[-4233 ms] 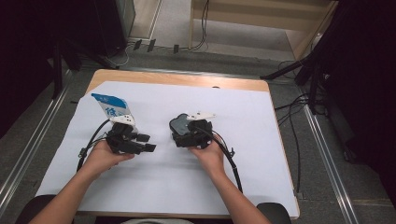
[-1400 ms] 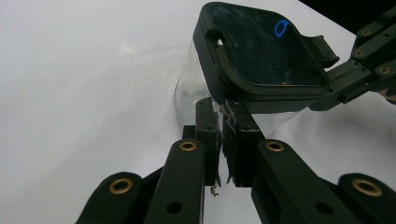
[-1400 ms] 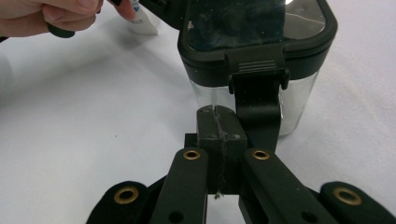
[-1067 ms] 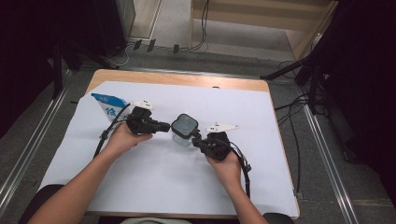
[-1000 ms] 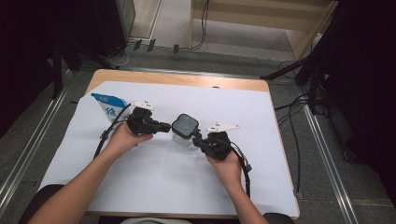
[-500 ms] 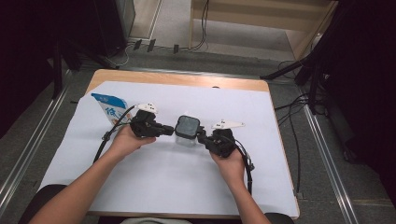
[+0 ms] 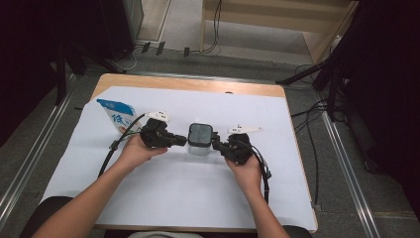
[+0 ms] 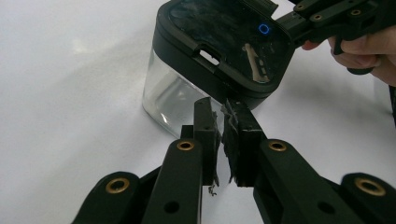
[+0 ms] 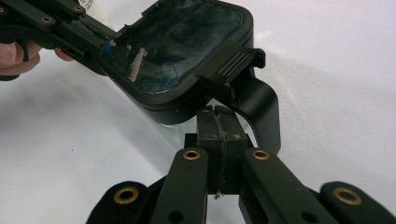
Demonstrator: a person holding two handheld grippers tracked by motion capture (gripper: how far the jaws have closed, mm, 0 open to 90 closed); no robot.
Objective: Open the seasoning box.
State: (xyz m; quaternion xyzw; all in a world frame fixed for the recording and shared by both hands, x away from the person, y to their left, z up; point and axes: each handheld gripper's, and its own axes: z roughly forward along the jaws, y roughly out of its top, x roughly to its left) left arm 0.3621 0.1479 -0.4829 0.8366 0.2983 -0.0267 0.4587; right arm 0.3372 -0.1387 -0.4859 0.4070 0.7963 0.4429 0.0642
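Observation:
A clear-walled container with a black lid stands on the white sheet between my two grippers. My left gripper points at it from the left. In the left gripper view its jaws are closed together, tips at the lower edge of the lid. My right gripper meets the container from the right. Its jaws are shut, tips pressed just under the ribbed latch tab of the lid. A black curved handle hangs beside them.
A blue and white carton stands just left of my left hand. The white sheet covers most of the wooden table. Cables trail from both grippers toward the near edge. Metal rails run along the floor on both sides.
Over the last second both grippers and the container between them have drifted slightly right. Four seconds ago the hands were lower and closer together, with the right gripper on a dark object.

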